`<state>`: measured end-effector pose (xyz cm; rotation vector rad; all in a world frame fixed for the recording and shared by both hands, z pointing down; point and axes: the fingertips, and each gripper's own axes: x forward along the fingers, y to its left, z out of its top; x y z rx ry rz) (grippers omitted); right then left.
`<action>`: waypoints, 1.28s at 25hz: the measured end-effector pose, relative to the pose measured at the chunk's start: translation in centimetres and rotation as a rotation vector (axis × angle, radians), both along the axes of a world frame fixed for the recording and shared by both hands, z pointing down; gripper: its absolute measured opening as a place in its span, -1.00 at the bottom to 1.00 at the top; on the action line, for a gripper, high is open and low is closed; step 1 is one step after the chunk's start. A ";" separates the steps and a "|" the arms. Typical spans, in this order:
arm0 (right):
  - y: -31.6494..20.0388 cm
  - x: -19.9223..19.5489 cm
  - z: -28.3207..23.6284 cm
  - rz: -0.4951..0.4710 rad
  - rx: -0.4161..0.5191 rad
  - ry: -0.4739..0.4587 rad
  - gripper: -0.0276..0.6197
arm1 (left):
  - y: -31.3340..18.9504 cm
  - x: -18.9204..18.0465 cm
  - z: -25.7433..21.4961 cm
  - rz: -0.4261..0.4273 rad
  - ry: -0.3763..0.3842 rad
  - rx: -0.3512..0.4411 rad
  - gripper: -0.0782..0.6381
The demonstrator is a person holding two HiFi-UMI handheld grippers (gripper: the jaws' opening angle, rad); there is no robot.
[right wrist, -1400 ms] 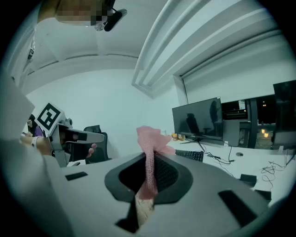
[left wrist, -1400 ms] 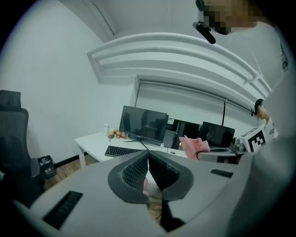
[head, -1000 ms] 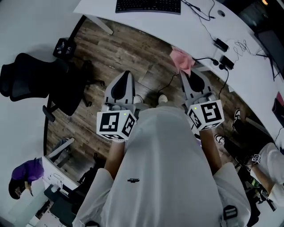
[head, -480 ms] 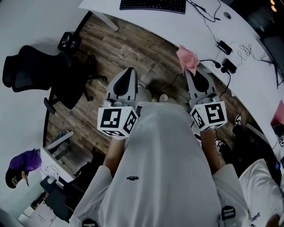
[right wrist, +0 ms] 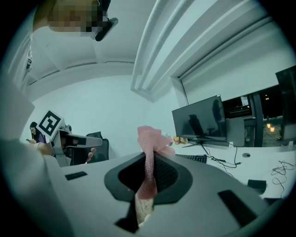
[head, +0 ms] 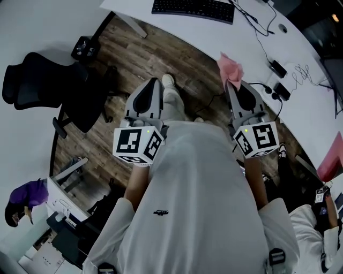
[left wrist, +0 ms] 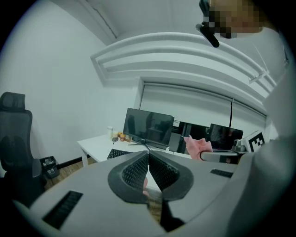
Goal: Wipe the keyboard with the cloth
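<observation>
The keyboard (head: 193, 9) is black. It lies on a white desk (head: 177, 29) at the top of the head view, and nothing is touching it. The cloth (head: 230, 68) is pink and is well apart from the keyboard. It is up in the air, over the edge of the desk.

The right gripper (head: 234, 84) holds the cloth. In the right gripper view the two jaws are pressed on the cloth (right wrist: 150, 157), and a bunch of it sticks up past the tips. The keyboard (right wrist: 192, 158) shows far off behind it, under a dark monitor (right wrist: 199, 122).

The left gripper (head: 155, 81) holds nothing. In the left gripper view its jaws are together, with the tips touching (left wrist: 148, 155). It points toward the desk too, over the wooden floor (head: 155, 53). That view also shows the keyboard (left wrist: 121, 153), the monitor (left wrist: 148, 127) and the pink cloth (left wrist: 198, 147) off to the right.

The person wears a white shirt (head: 198, 203), and one shoe (head: 168, 80) pokes out between the grippers. Black cables (head: 257, 24) lie on the desk right of the keyboard. A black chair (head: 43, 96) stands on the left, away from both grippers.
</observation>
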<state>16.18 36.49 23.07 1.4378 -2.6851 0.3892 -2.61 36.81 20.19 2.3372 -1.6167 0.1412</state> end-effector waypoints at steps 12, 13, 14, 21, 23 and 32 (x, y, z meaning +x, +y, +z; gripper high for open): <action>-12.9 -6.4 0.0 0.040 -0.082 0.004 -0.82 | -13.3 -6.9 2.2 0.019 0.063 -0.062 -0.72; -14.3 -6.9 -0.1 0.048 -0.087 0.008 -0.82 | -14.7 -7.7 2.2 0.017 0.065 -0.067 -0.72; -15.7 -7.4 -0.2 0.057 -0.094 0.012 -0.82 | -16.1 -8.5 2.2 0.016 0.069 -0.070 -0.72; -24.5 -12.7 -1.1 0.093 -0.149 -0.010 -0.82 | -24.9 -15.0 1.3 0.028 0.092 -0.082 -0.72; -26.6 -14.0 -1.1 0.103 -0.156 0.000 -0.82 | -27.2 -16.7 1.5 0.028 0.108 -0.093 -0.72; -31.0 -17.8 -1.0 0.119 -0.177 0.043 -0.82 | -32.0 -20.9 2.9 0.035 0.165 -0.121 -0.72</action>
